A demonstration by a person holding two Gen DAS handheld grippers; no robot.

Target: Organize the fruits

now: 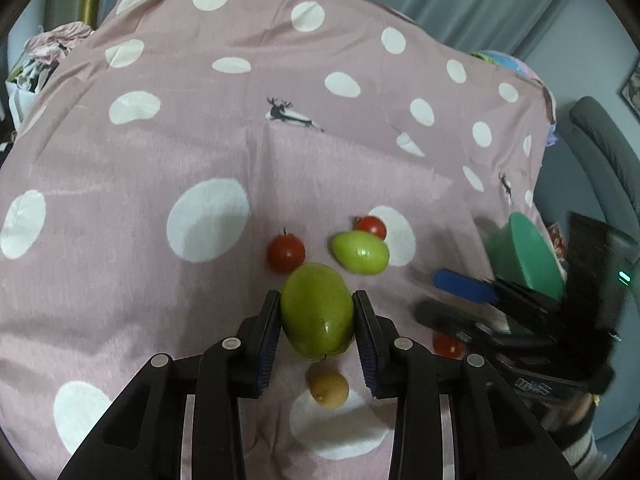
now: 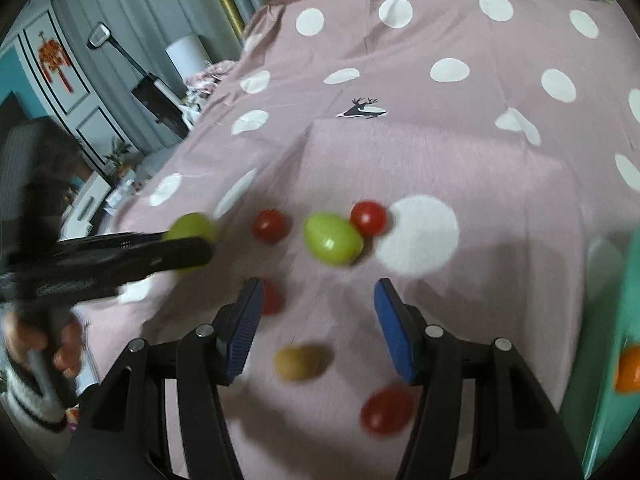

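Left wrist view: left tool [image 1: 316, 312] clamped on a green fruit [image 1: 317, 316], lifted over the polka-dot cloth [image 1: 160, 152].

Right wrist view: right tool [image 2: 318, 320] apart and empty above a yellowish fruit [image 2: 296, 362]; second green fruit [image 2: 333, 238] touches a cherry tomato [image 2: 369, 218].

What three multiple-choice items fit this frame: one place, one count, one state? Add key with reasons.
1. The loose green fruit lies:
A. beside a red tomato
B. in a bowl
C. between the right gripper's pads

2. Green fruits in view:
A. one
B. two
C. four

3. The left gripper is:
A. open and empty
B. shut on a green fruit
C. shut on a tomato

Key: A, the two sit side by side on the cloth; B, the held green fruit plus the loose one; B, both pads press on the fruit's sides.
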